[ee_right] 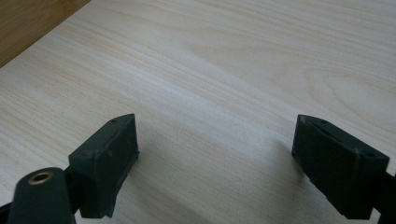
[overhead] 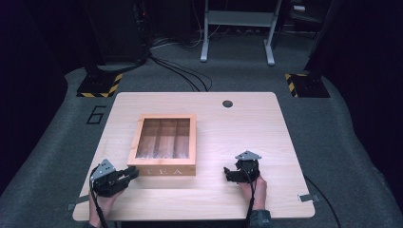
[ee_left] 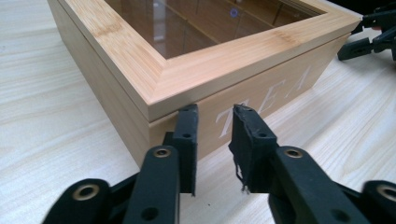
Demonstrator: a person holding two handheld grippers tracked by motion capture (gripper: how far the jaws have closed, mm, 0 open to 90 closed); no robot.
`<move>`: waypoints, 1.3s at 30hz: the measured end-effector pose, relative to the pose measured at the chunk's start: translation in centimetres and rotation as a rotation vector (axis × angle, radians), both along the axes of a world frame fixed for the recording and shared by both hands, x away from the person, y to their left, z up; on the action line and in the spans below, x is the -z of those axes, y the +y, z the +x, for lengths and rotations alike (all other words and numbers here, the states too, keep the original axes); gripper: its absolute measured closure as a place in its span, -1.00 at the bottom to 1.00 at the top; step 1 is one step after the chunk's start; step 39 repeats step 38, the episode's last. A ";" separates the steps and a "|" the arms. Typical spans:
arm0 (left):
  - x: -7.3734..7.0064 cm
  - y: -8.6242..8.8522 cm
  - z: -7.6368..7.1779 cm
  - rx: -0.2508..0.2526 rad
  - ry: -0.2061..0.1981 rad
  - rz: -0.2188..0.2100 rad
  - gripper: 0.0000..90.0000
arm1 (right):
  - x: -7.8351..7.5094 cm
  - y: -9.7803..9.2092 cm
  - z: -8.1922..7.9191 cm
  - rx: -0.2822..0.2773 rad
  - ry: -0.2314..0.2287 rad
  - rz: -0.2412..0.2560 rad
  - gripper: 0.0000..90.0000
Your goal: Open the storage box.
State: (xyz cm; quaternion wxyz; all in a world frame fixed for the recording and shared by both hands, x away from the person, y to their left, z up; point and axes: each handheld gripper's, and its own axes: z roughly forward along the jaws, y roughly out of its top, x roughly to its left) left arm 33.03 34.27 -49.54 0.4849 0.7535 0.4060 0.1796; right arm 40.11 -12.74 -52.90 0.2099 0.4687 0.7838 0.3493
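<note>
Sitting on the pale wooden table (overhead: 247,123), the tea box (overhead: 164,145) has its glass-paned lid shut and the word TEA on its front wall. Just off the box's front-left corner hovers the left gripper (ee_left: 212,128) — its jaws a narrow gap apart, holding nothing, tips at the seam under the lid's edge. Well to the right of the box, the right gripper (ee_right: 215,140) hangs over bare wood, jaws spread wide and empty.
</note>
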 end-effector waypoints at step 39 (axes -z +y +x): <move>3.5 5.1 -0.2 -0.153 0.155 0.169 -0.65 | 0.0 0.1 -0.1 -0.004 0.015 0.001 -0.70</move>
